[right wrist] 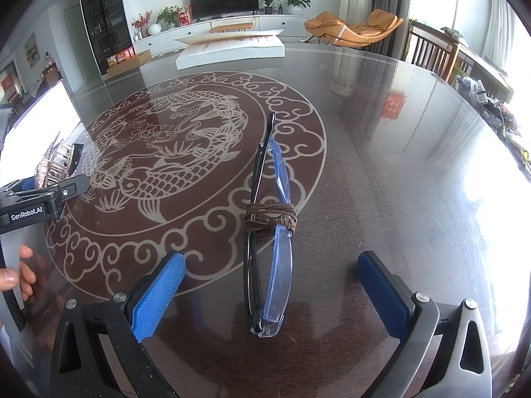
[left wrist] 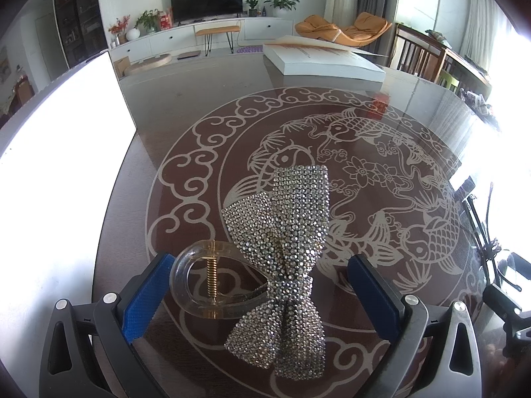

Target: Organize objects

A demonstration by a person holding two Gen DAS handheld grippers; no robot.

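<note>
A rhinestone bow hair clip (left wrist: 292, 248) with a clear plastic claw and gold spring lies on the glass table, between the blue-padded fingers of my left gripper (left wrist: 262, 285), which stands open around it without touching. Folded glasses (right wrist: 268, 248) with a black frame and bluish lenses, wound with a brown cord (right wrist: 270, 219), lie lengthwise between the fingers of my right gripper (right wrist: 272, 285), also open. In the right wrist view the left gripper (right wrist: 49, 192) and the hair clip (right wrist: 49, 162) show at the far left edge.
The round dark table (right wrist: 381, 165) has a fish pattern under glass. A white box (left wrist: 325, 59) with a loose lid sits at the far edge. A white panel (left wrist: 66, 152) stands at the left. A hand (right wrist: 20, 275) shows at the left edge.
</note>
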